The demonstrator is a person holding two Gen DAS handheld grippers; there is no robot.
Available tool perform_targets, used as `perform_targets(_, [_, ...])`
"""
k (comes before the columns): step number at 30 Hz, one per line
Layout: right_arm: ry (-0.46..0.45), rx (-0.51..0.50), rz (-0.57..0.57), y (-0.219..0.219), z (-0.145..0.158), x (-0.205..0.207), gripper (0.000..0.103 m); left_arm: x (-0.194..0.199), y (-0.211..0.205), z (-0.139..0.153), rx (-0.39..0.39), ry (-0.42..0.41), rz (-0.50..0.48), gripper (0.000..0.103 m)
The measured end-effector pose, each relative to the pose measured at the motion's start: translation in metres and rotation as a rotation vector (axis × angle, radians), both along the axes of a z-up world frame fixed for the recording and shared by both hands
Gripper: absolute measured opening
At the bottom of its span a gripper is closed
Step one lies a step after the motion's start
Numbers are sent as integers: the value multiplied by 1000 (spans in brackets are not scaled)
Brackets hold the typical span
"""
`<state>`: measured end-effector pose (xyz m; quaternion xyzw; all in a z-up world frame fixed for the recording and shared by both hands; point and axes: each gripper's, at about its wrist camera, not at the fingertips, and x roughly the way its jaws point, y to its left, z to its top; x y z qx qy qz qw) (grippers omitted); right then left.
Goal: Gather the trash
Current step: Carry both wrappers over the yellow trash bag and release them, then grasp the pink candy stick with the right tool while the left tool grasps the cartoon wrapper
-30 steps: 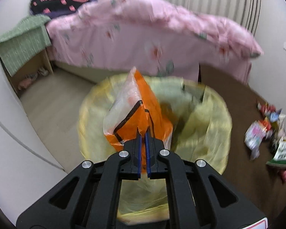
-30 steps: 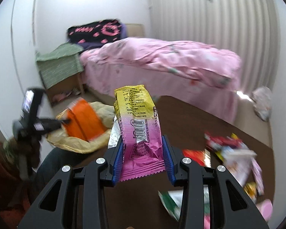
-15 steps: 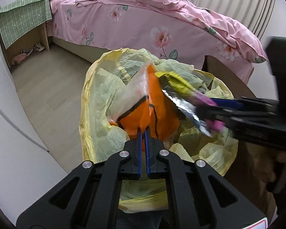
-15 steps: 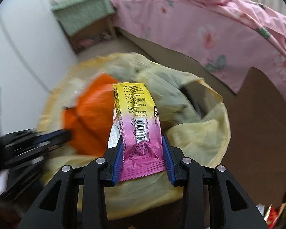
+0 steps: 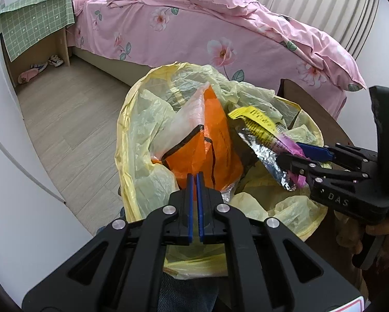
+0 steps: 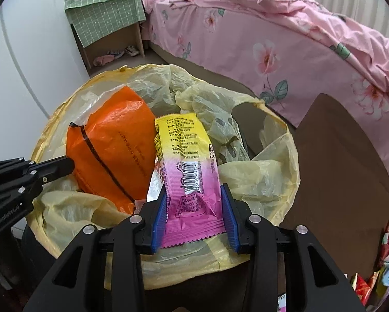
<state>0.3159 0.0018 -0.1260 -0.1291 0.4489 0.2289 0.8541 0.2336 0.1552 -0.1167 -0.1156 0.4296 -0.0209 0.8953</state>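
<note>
Fingers of the right gripper (image 6: 193,215) clamp the pink lower end of a yellow-and-pink snack wrapper (image 6: 185,161), whose yellow top leans forward over the open mouth of the yellow-lined bin (image 6: 277,182). Beside it, toward the bin's left rim, the left gripper (image 5: 194,182) pinches an orange plastic bag (image 5: 207,145) at its lower edge, the blue pads pressed nearly flat together on the thin film, so the bag stands up inside the liner. Both pieces hang over the bin's opening, so the step in hand looks like the drop. To do it well, I would release only once each piece sits well inside the rim: the wrapper's foil underside (image 5: 269,160) reaches toward the bin's centre, which is good, but its gripped tail is still near the front rim. Tilting the right gripper downward before letting go should let the wrapper slide in, not flutter out. The orange bag is light and may cling to a pad, so a small shake could help. Farther from the bin, at its right, more wrappers (image 6: 376,275) lie on the brown table (image 6: 345,171), and a pink floral bed (image 6: 285,31) stands behind.
</note>
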Motion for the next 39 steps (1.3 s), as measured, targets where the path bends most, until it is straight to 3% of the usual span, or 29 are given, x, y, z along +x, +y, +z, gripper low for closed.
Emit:
perform_targets(4, [-20, 22, 8, -3, 6, -9, 45, -2, 2, 5, -2, -8, 16, 3])
perform_targets(6, [-14, 55, 1, -7, 11, -10, 56, -5, 7, 12, -26, -22, 35, 18])
perform_targets(8, [-49, 70, -26, -14, 19, -14, 60, -9, 9, 23, -23, -54, 61, 31])
perform_targets(13, [-151, 151, -82, -43, 48, -42, 67, -21, 11, 48, -23, -135, 125, 36])
perform_targets(16, [-188, 194, -91, -66, 62, -65, 69, -28, 0, 61, -38, -171, 98, 39])
perform_targets(20, [-234, 149, -126, -96, 71, -101, 69, -35, -35, 70, -24, -203, -23, 40])
perform_targets(25, [-342, 56, -279, -150, 78, -158, 69, -39, -86, 70, -37, -199, -176, 40])
perform_targets(34, [-350, 38, -538, -261, 66, -236, 69, -49, -188, 56, -7, -177, -526, 40])
perform_targets(39, [-338, 33, -590, -303, 62, -258, 69, -53, -225, 51, 42, -171, -621, 40])
